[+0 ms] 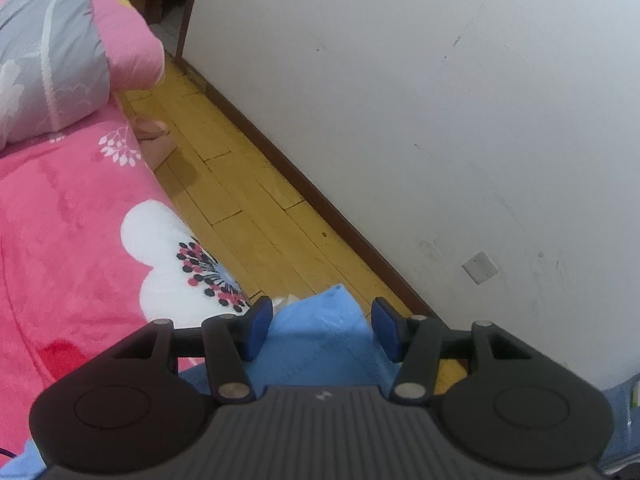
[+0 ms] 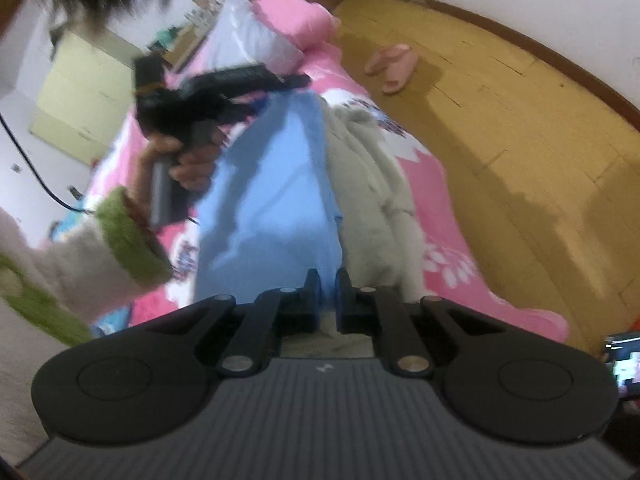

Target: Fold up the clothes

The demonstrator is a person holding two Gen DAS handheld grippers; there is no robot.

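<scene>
Blue garment point(image 2: 272, 184) hangs stretched over the pink bed point(image 2: 460, 216) between the right gripper point(image 2: 327, 300), clenched on its edge, and the left gripper point(image 1: 320, 330), spread wide around a corner; keep it taut, edges level.

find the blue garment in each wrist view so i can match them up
Left wrist view: the blue garment rises at bottom centre, between the left gripper pads.
Right wrist view: it hangs down the middle of the frame, from the left gripper to the right gripper.
Shared landmark: the pink slippers on the wooden floor beside the bed.
</scene>
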